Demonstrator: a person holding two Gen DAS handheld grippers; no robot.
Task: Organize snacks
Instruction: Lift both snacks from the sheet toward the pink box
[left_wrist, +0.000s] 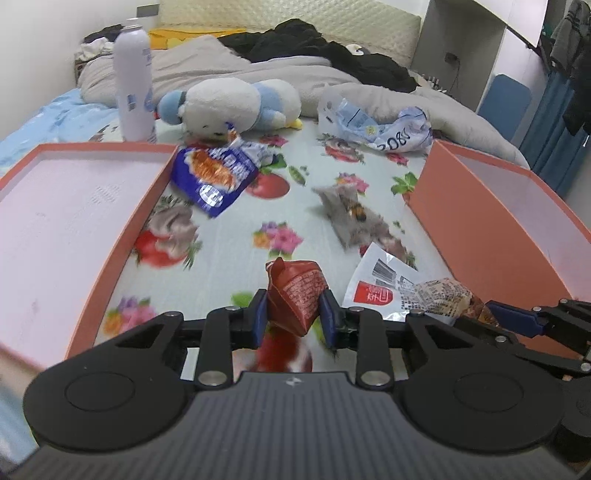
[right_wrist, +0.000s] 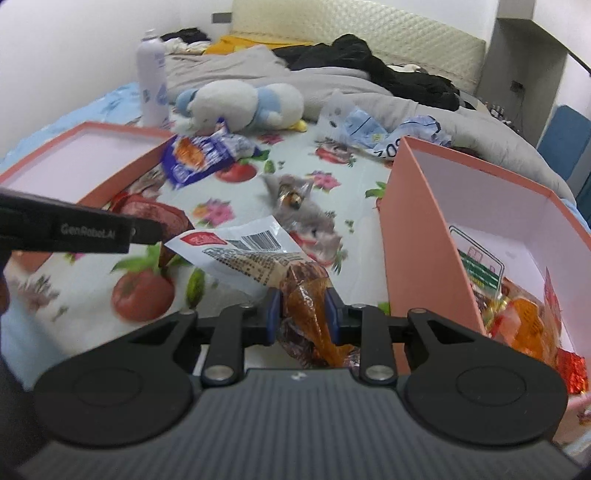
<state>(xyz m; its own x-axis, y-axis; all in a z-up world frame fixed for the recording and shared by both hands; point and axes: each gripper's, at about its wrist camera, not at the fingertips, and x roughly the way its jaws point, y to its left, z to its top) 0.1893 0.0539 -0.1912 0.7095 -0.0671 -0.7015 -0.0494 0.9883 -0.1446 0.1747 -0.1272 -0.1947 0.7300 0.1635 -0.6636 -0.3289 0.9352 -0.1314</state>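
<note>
My left gripper (left_wrist: 294, 317) is shut on a dark red snack packet (left_wrist: 295, 291), held just above the floral sheet between two pink boxes. My right gripper (right_wrist: 301, 317) is shut on a clear-and-white packet of brown snack (right_wrist: 295, 273), beside the right pink box (right_wrist: 417, 236), which holds several snacks (right_wrist: 517, 314). That packet also shows in the left wrist view (left_wrist: 406, 291), with the right gripper's finger (left_wrist: 513, 315) behind it. The left pink box (left_wrist: 74, 206) is empty. A blue snack bag (left_wrist: 218, 173) and a small grey wrapped snack (left_wrist: 351, 210) lie on the sheet.
A white plush toy (left_wrist: 236, 103) and a tall white bottle (left_wrist: 135, 81) stand behind the boxes. A crumpled white-blue plastic bag (left_wrist: 373, 125) lies at the back right. A grey duvet (left_wrist: 258, 74) and black clothes (left_wrist: 317, 44) fill the far bed.
</note>
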